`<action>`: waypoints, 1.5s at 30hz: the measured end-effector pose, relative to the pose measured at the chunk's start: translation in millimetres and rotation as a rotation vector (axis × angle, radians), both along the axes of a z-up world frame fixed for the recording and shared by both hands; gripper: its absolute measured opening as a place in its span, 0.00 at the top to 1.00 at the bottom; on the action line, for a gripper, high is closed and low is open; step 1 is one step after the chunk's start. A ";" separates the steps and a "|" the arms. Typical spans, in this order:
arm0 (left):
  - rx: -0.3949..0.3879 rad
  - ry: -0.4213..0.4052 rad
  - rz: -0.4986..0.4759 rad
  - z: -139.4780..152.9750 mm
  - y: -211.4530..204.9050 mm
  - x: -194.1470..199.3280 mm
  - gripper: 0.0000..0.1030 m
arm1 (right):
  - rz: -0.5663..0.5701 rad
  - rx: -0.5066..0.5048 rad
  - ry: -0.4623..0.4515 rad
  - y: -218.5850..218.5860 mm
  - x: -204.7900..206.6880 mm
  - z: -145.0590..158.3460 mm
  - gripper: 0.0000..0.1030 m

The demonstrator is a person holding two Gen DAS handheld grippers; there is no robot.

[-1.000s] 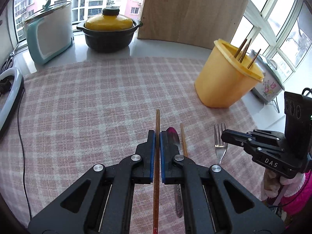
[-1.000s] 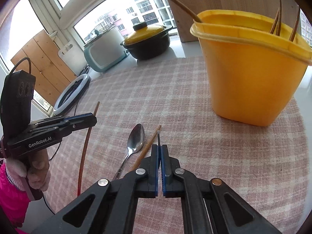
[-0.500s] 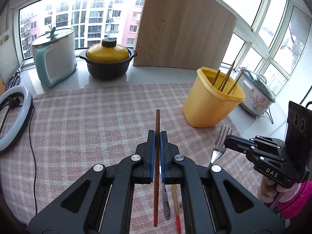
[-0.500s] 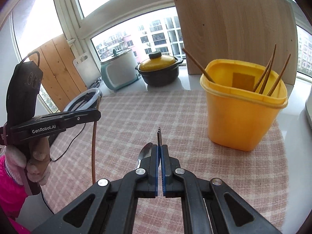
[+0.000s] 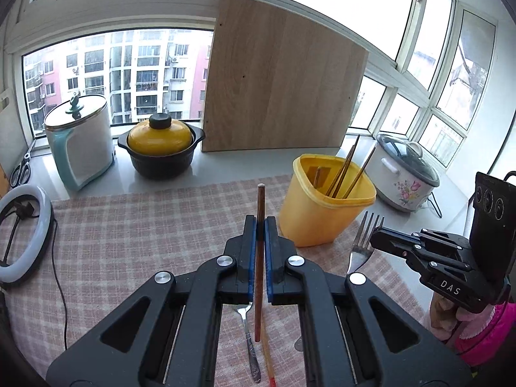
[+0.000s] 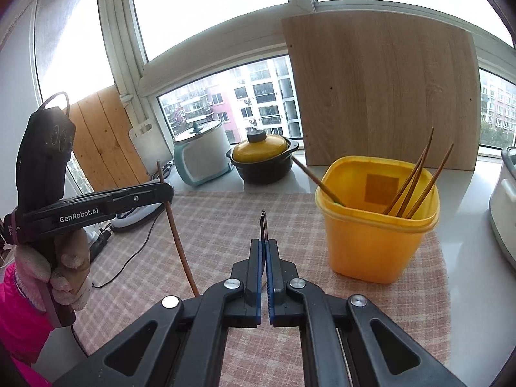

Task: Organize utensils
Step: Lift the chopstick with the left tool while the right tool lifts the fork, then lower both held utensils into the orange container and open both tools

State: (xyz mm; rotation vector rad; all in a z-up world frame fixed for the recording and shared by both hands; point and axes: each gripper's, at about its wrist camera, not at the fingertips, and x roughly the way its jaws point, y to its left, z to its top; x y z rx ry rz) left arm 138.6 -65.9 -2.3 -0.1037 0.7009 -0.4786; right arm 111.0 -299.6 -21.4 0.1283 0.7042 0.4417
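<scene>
My left gripper (image 5: 260, 225) is shut on a brown chopstick (image 5: 260, 200), lifted above the checked cloth (image 5: 129, 225); its lower end hangs beneath the jaws. In the right wrist view the same gripper (image 6: 167, 192) carries the chopstick (image 6: 177, 242) at the left. My right gripper (image 6: 265, 245) is shut on a metal fork (image 6: 263, 224), tines pointing forward; the left wrist view shows the fork (image 5: 362, 235) in it at the right. The yellow holder (image 6: 377, 242), ahead and right, has several chopsticks (image 6: 416, 183) inside. A spoon (image 5: 246, 332) and a red-tipped chopstick (image 5: 267, 358) lie on the cloth.
On the sill behind the cloth stand a white and teal pot (image 5: 80, 148), a black casserole with a yellow lid (image 5: 159, 151), a leaning wooden board (image 5: 280, 77) and a flowered rice cooker (image 5: 403, 174). A ring light (image 5: 22, 225) and its cable lie at the left.
Both grippers have risen from the cloth, one with the chopstick, the other with the fork. The holder now shows from higher up, and the spoon and second chopstick have dropped low in view.
</scene>
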 end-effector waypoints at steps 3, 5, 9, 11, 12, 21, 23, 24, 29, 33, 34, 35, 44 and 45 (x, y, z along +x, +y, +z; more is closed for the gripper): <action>-0.030 -0.016 -0.013 11.3 -6.5 2.3 0.98 | -0.020 0.008 -0.018 -12.5 0.2 9.8 1.00; -0.041 -0.032 -0.022 18.7 -12.8 3.0 0.98 | -0.036 0.017 -0.027 -22.5 -0.4 15.7 1.00; -0.067 -0.062 -0.045 33.6 -26.6 6.5 0.98 | -0.065 0.023 -0.053 -41.8 -2.8 27.7 1.00; -0.080 -0.079 -0.056 41.9 -35.1 8.1 0.98 | -0.082 0.033 -0.064 -53.1 -3.3 33.7 1.00; -0.088 -0.086 -0.058 45.3 -39.1 9.5 0.98 | -0.089 0.036 -0.070 -59.0 -3.4 37.0 1.00; -0.178 -0.133 -0.103 74.2 -70.7 24.3 0.98 | -0.137 0.026 -0.120 -94.2 -1.8 60.2 1.00; -0.194 -0.144 -0.110 80.7 -76.3 27.5 0.98 | -0.144 0.026 -0.129 -99.9 -0.3 64.9 1.00; -0.202 -0.149 -0.112 84.4 -78.9 29.2 0.98 | -0.148 0.025 -0.135 -102.9 1.1 67.5 1.00; -0.218 -0.179 -0.102 98.8 -91.3 45.0 0.98 | -0.174 0.013 -0.175 -113.5 9.3 79.1 1.00; -0.214 -0.188 -0.077 101.5 -99.5 62.0 0.98 | -0.196 0.007 -0.192 -121.2 24.3 84.7 1.00; -0.211 -0.191 -0.068 101.5 -100.7 66.3 0.98 | -0.202 0.006 -0.194 -122.7 28.2 85.2 1.00; -0.202 -0.198 -0.058 101.5 -102.2 69.9 0.98 | -0.205 0.005 -0.194 -124.6 32.0 84.6 1.00; -0.154 -0.169 -0.001 82.4 -112.5 109.0 0.98 | -0.251 -0.012 -0.202 -132.1 68.1 80.8 1.00; -0.150 -0.161 0.004 78.6 -113.5 113.6 0.98 | -0.256 -0.022 -0.206 -131.5 71.6 80.3 1.00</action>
